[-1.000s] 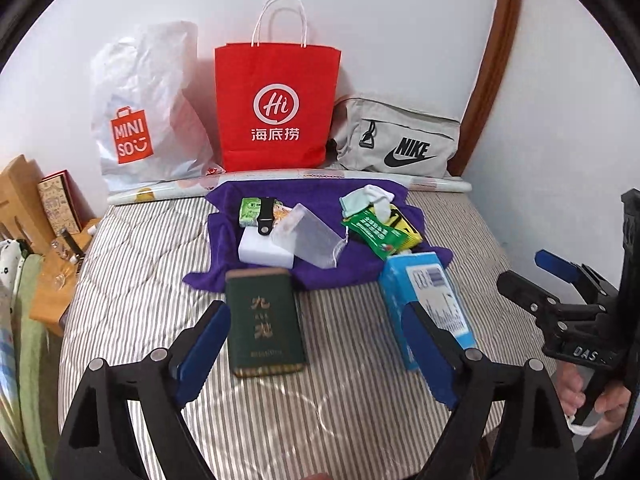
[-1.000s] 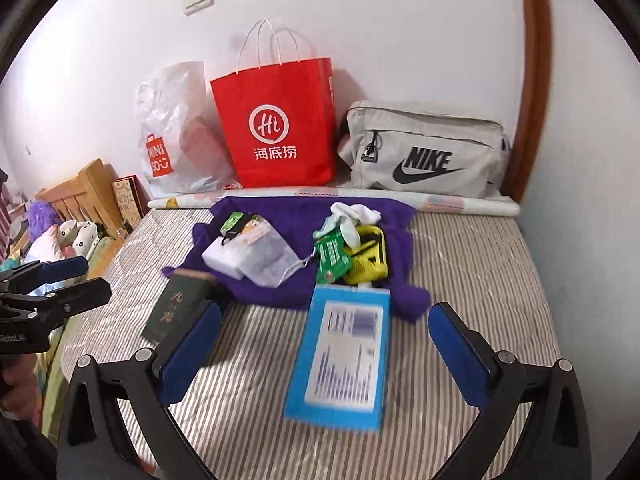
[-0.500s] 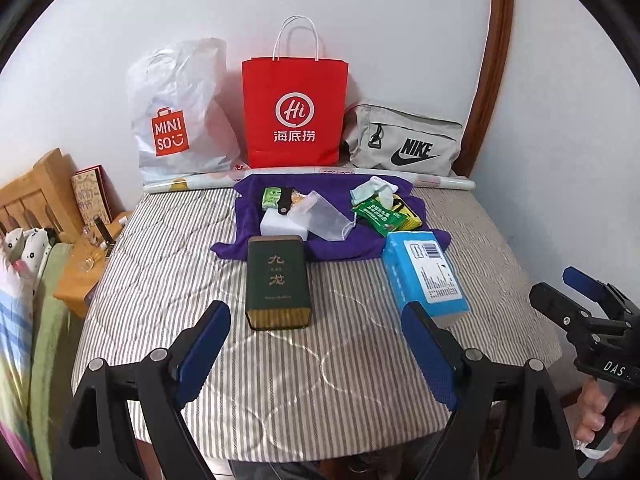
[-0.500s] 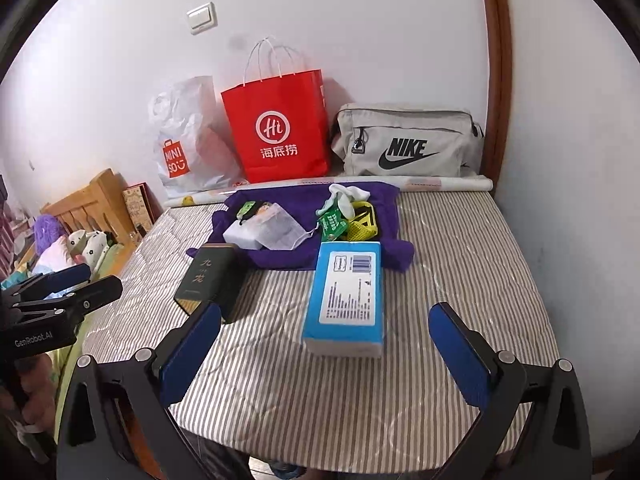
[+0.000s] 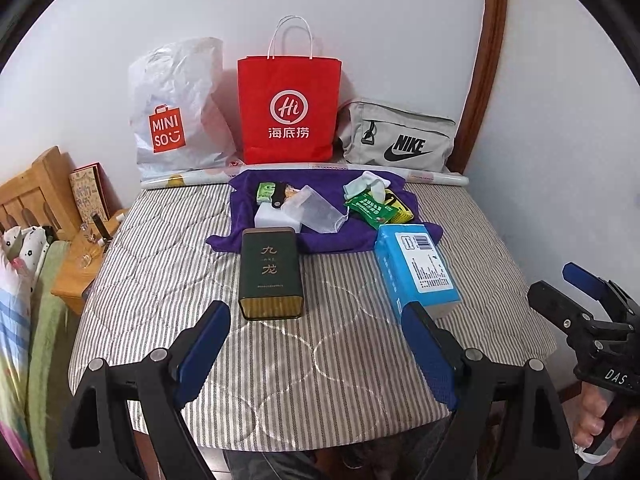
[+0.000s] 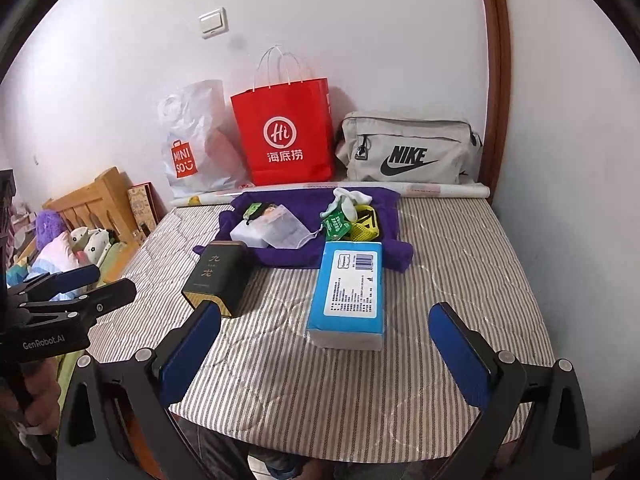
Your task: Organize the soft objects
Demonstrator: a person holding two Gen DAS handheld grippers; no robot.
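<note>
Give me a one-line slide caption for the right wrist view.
Open right gripper above striped table, facing blue tissue pack, dark green tin and purple towel.

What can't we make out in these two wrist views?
- Red paper bag, white Miniso bag, grey Nike pouch: contents hidden by their own walls, both views.
- Blue tissue pack: label print too small.
- Purple towel: middle covered by small items.
- Right gripper in left view: cut off by the frame edge.
</note>
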